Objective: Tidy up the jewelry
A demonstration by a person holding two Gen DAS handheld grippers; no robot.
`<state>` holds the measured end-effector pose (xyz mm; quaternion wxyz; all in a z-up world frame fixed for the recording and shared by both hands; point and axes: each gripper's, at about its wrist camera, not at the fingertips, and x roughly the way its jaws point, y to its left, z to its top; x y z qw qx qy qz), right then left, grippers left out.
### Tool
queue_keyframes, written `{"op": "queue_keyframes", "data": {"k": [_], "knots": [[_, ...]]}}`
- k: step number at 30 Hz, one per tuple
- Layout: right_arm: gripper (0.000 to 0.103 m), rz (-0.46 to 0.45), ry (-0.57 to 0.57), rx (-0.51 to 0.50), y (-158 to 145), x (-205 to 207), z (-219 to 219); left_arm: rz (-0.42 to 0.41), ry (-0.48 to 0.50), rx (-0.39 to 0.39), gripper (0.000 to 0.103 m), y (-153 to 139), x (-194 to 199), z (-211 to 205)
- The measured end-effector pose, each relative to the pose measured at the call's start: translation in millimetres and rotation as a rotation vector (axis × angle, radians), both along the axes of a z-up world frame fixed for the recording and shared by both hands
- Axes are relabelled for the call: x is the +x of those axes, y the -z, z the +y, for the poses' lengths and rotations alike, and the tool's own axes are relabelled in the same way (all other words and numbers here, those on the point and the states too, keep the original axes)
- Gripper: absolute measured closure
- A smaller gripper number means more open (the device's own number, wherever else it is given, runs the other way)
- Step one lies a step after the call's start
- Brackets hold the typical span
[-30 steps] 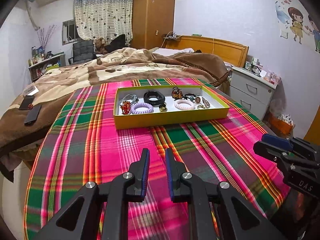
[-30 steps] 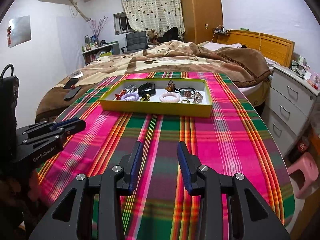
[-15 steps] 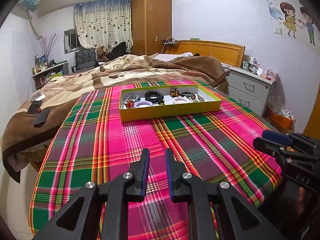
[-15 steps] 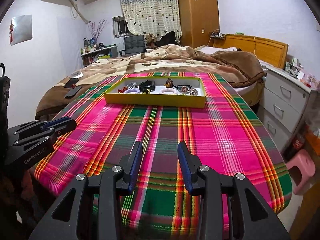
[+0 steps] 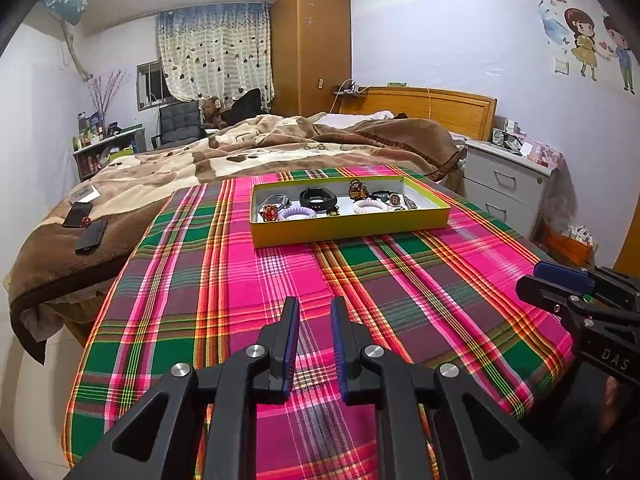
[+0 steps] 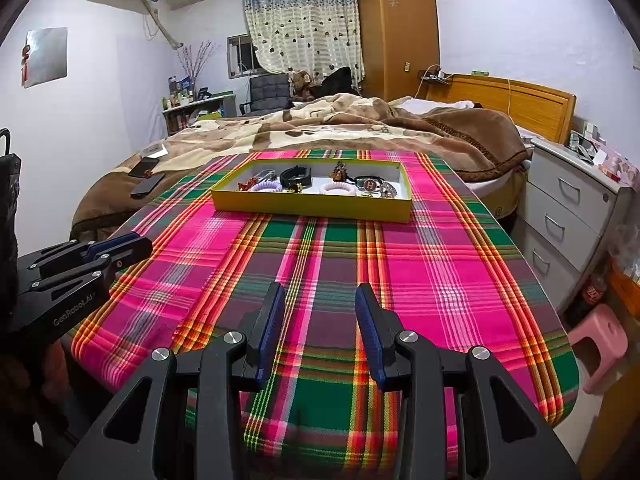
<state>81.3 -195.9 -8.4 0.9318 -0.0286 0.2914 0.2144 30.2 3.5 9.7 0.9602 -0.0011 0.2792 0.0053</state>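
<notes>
We hold both grippers low over the near end of the plaid tablecloth [image 5: 248, 280], well apart from the jewelry. The left gripper [image 5: 314, 344] has its blue pads set a narrow gap apart and grips nothing; the right gripper [image 6: 320, 332] stands wider, released and just as empty. All the jewelry we can see lies inside the yellow tray [image 5: 352, 228] at the far end of the table: a black wristband [image 5: 318, 198], a lilac coil bracelet [image 5: 297, 213], a white coil bracelet [image 5: 370, 206], a red brooch-like piece [image 5: 269, 213], an amber pendant [image 5: 356, 190] and a round charm marked H [image 6: 371, 185], with smaller bits too fine to name. Nothing lies loose on the cloth. We judge that either the gathering is finished, or the sorting inside the tray has not begun; the pieces sit mixed, not grouped. If work remains, it means reaching across to the tray.
</notes>
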Motion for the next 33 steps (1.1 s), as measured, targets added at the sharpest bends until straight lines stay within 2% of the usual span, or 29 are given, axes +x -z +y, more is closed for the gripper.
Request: {"op": "queue_keyframes", "data": {"k": [33], "knots": [[0.065, -0.014, 0.007, 0.006, -5.2, 0.3, -3.4, -0.021, 0.004, 0.025, 0.088, -3.3, -2.4, -4.7]]}}
